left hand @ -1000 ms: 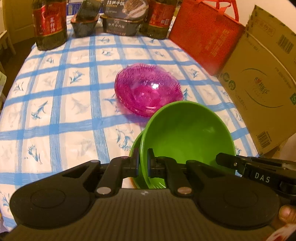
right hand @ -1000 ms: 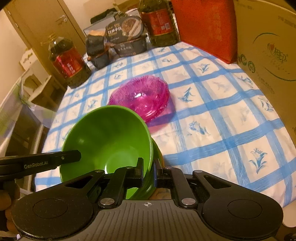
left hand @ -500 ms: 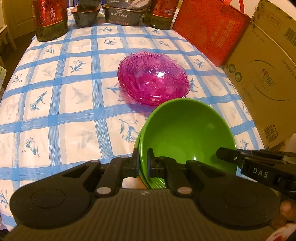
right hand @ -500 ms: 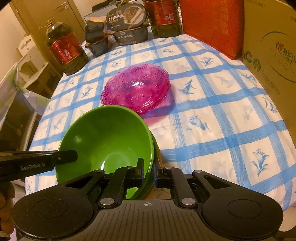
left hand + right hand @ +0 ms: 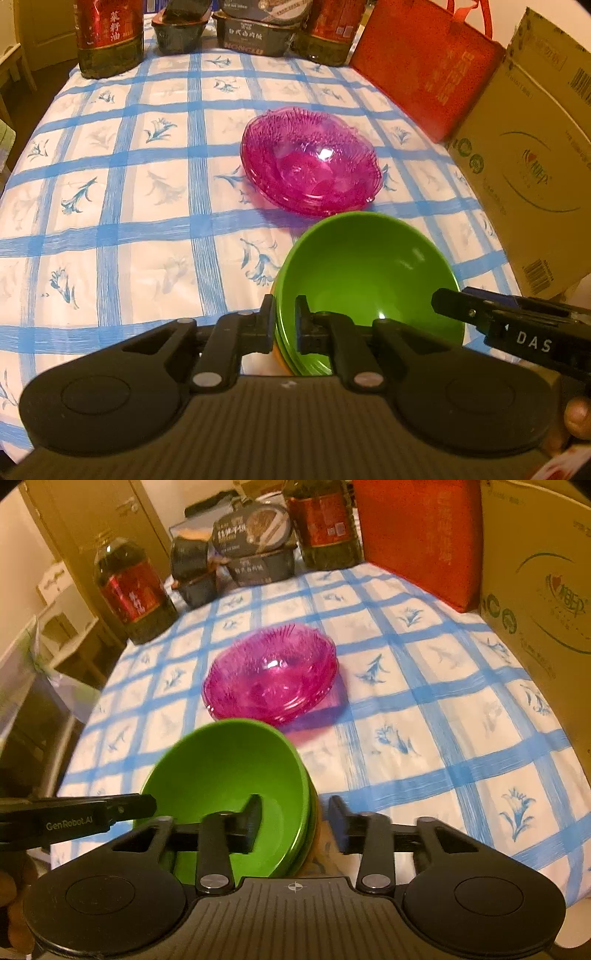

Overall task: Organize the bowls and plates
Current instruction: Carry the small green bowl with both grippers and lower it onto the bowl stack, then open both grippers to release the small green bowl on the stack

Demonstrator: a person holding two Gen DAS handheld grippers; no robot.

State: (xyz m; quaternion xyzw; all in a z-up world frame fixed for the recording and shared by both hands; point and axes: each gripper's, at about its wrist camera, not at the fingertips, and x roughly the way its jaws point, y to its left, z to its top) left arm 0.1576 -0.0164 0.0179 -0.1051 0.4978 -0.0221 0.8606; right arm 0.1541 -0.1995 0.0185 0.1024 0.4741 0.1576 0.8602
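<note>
Opening just now, the right gripper (image 5: 295,821) lets go of the green bowls' rim.
Blue-checked tablecloth (image 5: 122,206) carries pink glass bowls (image 5: 312,160) mid-table; the green bowl stack (image 5: 365,273) sits nearer, its rim clamped by the left gripper (image 5: 284,325), right jaws straddling it apart.

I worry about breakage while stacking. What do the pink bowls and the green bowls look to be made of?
Pink bowls: clear tinted glass or hard acrylic. They are see-through, with a moulded ribbed pattern and sharp glints; the look alone can't settle which.
Green bowls: probably plastic or melamine. They are opaque, evenly coloured and thin-rimmed, with a soft smooth sheen.
</note>
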